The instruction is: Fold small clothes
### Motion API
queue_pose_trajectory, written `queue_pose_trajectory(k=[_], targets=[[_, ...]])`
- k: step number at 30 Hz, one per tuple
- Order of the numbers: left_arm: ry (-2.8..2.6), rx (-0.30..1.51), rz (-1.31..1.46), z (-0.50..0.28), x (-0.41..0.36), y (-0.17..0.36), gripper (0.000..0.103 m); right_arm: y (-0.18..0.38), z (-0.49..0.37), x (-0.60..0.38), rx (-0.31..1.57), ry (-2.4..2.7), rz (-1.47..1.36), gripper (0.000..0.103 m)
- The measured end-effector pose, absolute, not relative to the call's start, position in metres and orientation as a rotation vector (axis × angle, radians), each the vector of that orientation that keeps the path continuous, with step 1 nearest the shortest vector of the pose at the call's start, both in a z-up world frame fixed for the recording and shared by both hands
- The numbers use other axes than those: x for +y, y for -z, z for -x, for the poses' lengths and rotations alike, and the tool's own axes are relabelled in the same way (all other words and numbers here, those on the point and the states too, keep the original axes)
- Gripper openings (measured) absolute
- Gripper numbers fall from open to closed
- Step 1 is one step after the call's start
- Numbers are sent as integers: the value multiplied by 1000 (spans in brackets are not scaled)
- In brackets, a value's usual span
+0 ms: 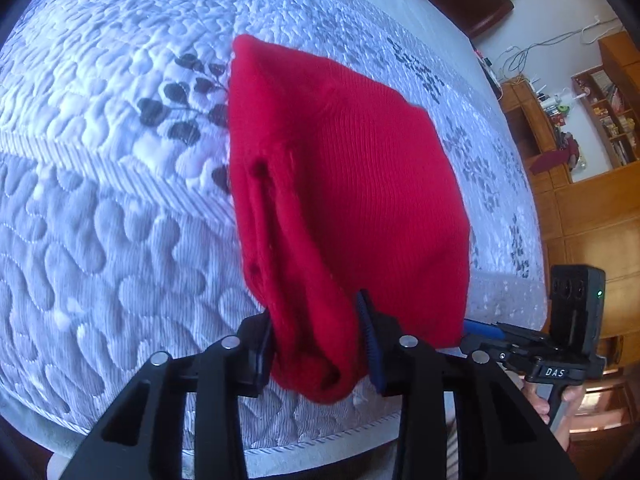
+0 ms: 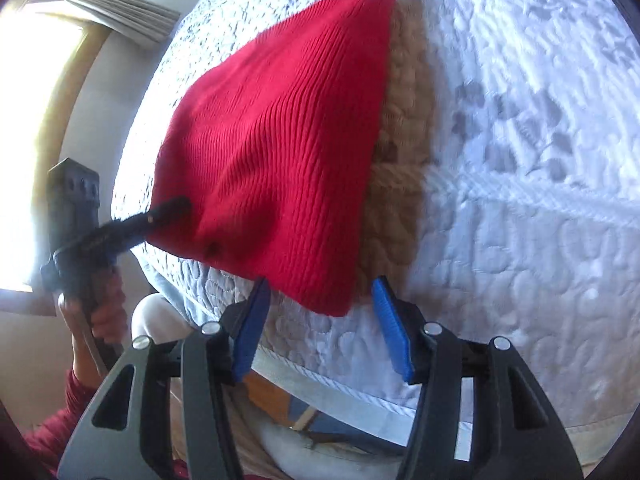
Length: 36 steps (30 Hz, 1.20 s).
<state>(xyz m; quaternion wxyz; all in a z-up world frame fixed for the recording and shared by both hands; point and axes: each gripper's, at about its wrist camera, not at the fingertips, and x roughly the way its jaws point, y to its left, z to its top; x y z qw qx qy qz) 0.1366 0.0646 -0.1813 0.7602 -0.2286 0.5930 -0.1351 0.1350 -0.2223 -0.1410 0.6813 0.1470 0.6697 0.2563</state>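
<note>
A red ribbed knitted garment (image 1: 348,184) lies folded on the quilted white bedcover (image 1: 100,200), close to the bed's near edge. My left gripper (image 1: 316,320) straddles its near left corner. The thick fold fills the gap between the pads and looks slack, so the jaws stand open. My right gripper (image 2: 324,320) is open, its blue pads (image 2: 390,328) on either side of the garment's (image 2: 280,128) near right corner without touching it. In the right wrist view the left gripper (image 2: 160,212) shows blurred at the garment's left corner. The right gripper (image 1: 484,330) shows at the lower right of the left wrist view.
The bed's piped front edge (image 2: 340,384) runs just below both grippers. Wooden shelves (image 1: 600,120) and cabinets stand beyond the bed's right side. A bright window with a curtain (image 2: 100,4) is at the left. A hand (image 2: 100,312) in a red sleeve holds the left gripper's handle.
</note>
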Motion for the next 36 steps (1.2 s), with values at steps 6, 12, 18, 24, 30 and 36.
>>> queue_pose_trajectory(k=[6,12,18,24,30,36], targets=[[286,1299,537,-133,63,182,25,147,-139,-200,1519,-564,-288,17],[294,1312,439,-129,60,183,20,144,-140,-247,1487,-608,-443,14],[301,1339,421,-130,55,199,21,155,-132,-239,1488,-586,-326,21],[285,1325,368,-122,52,178,39,129,-133,-249,1453,-594,-375,57],[278,1336,370,-118,44,185,45,149,-145,-240,1507,-558,-420,65],[240,1327,327,-117,35,187,44,177,-150,-215,1565,-553,-391,23]])
